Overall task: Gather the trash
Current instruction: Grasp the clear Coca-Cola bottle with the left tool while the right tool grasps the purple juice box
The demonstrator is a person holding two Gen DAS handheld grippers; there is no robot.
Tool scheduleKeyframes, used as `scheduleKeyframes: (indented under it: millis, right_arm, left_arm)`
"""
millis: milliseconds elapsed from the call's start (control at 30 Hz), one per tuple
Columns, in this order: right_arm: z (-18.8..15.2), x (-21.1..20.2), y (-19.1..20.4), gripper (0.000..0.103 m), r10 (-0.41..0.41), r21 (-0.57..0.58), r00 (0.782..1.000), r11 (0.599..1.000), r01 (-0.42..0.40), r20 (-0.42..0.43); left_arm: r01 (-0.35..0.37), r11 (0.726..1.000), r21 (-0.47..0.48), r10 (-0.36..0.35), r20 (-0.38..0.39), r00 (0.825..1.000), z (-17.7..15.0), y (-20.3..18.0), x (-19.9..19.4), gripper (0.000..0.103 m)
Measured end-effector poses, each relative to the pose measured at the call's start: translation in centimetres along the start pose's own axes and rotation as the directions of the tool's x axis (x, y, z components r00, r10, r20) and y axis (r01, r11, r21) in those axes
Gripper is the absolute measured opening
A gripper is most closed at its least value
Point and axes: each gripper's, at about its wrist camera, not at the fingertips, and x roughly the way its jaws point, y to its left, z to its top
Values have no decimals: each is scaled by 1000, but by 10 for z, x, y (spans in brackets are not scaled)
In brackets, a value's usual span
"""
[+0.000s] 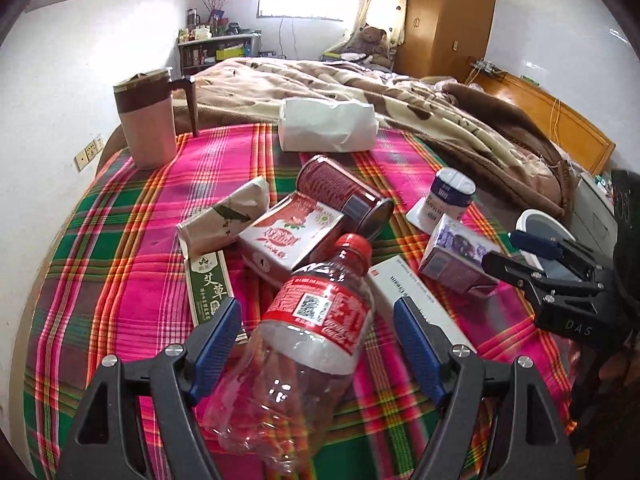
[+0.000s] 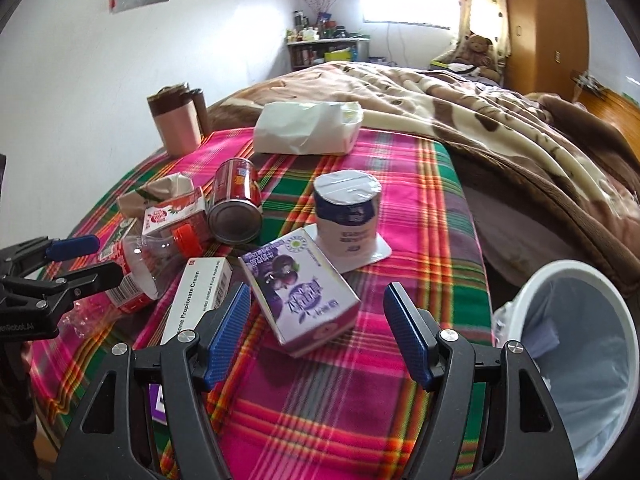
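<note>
Currently, left view: left claw (image 1: 318, 342) is spread around the bottle (image 1: 304, 328), not yet gripped. Right view: right claw (image 2: 318, 328) is held open over the purple carton (image 2: 304, 300); bin (image 2: 624, 344) beside the bed, most trash uncollected.

- Your left gripper (image 1: 318, 328) has the clear, red-labelled plastic bottle (image 1: 304, 332) lying between its fingers.
- Your right gripper (image 2: 318, 320) frames the tilted purple carton (image 2: 304, 296).
- Beyond stands the yogurt cup (image 2: 346, 212).
</note>
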Motion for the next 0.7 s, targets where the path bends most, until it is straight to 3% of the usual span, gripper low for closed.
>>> scheduleKeyframes:
  millis: [467, 700]
  right_arm:
    - [1, 20, 10, 71, 21, -59, 996, 998, -26, -82]
    - [0, 25, 1, 71, 7, 0, 994, 1000, -7, -106]
  left_arm:
    - [94, 996, 10, -93, -88, 992, -4, -6, 20, 80]
    - [65, 997, -42, -69, -101, 993, -4, 1, 30, 80]
